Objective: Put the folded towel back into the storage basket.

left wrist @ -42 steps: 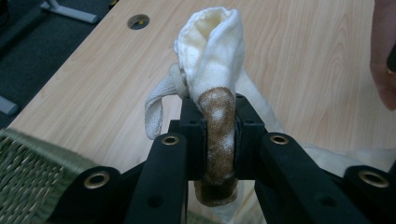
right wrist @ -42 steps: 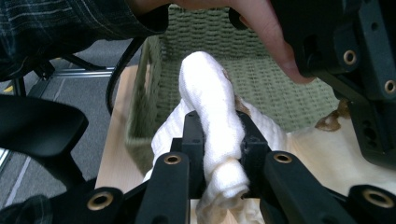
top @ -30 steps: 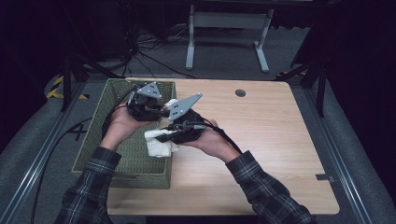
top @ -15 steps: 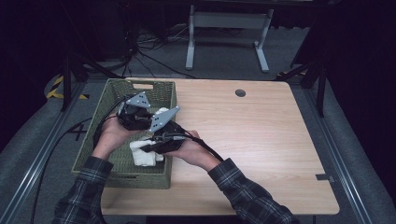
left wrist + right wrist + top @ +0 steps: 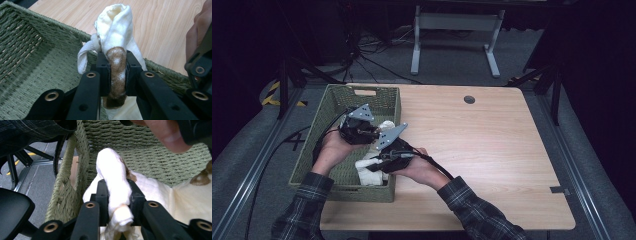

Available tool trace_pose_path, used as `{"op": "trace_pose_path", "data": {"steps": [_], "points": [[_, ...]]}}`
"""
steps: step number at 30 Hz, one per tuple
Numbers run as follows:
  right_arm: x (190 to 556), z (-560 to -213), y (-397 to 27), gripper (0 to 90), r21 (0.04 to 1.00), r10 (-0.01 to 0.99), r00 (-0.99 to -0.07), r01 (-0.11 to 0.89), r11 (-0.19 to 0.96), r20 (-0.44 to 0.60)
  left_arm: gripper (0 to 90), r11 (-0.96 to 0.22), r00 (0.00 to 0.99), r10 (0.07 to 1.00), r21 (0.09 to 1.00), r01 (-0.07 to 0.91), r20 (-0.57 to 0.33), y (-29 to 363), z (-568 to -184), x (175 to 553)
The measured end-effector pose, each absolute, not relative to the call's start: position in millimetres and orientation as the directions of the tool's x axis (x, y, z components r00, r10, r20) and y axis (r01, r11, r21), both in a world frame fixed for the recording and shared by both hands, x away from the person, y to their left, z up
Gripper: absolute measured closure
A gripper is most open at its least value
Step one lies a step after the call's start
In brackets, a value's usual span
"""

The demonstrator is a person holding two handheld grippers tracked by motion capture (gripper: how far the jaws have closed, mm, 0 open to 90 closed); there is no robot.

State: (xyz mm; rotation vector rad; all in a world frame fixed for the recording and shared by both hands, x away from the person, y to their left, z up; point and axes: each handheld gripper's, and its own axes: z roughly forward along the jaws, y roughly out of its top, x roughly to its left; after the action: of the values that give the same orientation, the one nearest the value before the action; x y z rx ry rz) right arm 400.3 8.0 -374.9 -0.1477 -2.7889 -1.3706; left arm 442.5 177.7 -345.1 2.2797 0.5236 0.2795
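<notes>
Cloth (image 5: 371,170) sits inside the green basket (image 5: 314,150) at the desk's (image 5: 492,150) left edge, strung between both tools. Left tool (image 5: 117,70) is clenched on a brown-stained fold. Right tool (image 5: 117,197) has the white end between its jaws; they've just been opening, though pads still touch the fabric.

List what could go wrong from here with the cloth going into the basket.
The left claw pinches a bunched fold of the cloth; the right claw has just been opening with cloth between its jaws. The fold may stay snagged on the pads. The cloth sits against the basket wall, so part could drape over the rim.
</notes>
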Motion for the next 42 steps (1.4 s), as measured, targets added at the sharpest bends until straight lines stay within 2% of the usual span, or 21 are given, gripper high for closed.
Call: {"op": "trace_pose_path", "data": {"steps": [4,10,20,29,33,34,38,39,41,42], "points": [[402.1,-371.8,3.8,56.8,0.793,0.088,-0.994,0.105,0.601,0.065,78.4,-0.610,0.884,0.466,0.733,0.300,0.025,177.2,-345.9,444.1],[406.4,-361.5,-9.6,48.0,0.808,0.110,-0.993,0.102,0.580,0.046,78.3,-0.610,0.871,0.492,0.719,0.335,0.012,176.7,-343.9,449.0],[408.2,-344.7,-56.5,40.3,0.815,0.155,-0.988,0.087,0.573,-0.004,78.2,-0.584,0.816,0.578,0.698,0.414,-0.001,172.9,-337.2,470.9],[407.6,-347.8,-120.4,36.2,0.802,0.222,-0.974,0.108,0.587,-0.032,76.6,-0.572,0.780,0.626,0.677,0.464,-0.006,165.8,-346.8,494.9],[407.8,-351.5,-147.9,35.4,0.806,0.256,-0.966,0.125,0.579,-0.035,69.2,-0.566,0.754,0.657,0.671,0.479,0.015,164.7,-351.3,501.6],[407.8,-353.2,-158.7,35.4,0.806,0.268,-0.963,0.131,0.578,-0.035,63.0,-0.558,0.745,0.666,0.676,0.481,0.020,164.5,-351.4,502.4],[408.4,-356.8,-179.0,34.8,0.805,0.293,-0.955,0.150,0.574,-0.032,49.9,-0.541,0.740,0.673,0.693,0.477,0.016,163.4,-348.2,504.4],[408.3,-358.1,-185.3,34.6,0.803,0.301,-0.953,0.158,0.574,-0.028,49.9,-0.530,0.741,0.672,0.704,0.473,0.009,162.1,-346.7,504.2],[408.2,-363.5,-204.7,33.5,0.802,0.328,-0.944,0.179,0.570,-0.022,39.5,-0.521,0.744,0.668,0.718,0.461,0.007,158.6,-340.5,501.3],[408.2,-363.5,-204.7,33.5,0.802,0.328,-0.944,0.179,0.570,-0.022,37.4,-0.521,0.744,0.668,0.718,0.461,0.007,158.6,-340.5,501.3]]}}
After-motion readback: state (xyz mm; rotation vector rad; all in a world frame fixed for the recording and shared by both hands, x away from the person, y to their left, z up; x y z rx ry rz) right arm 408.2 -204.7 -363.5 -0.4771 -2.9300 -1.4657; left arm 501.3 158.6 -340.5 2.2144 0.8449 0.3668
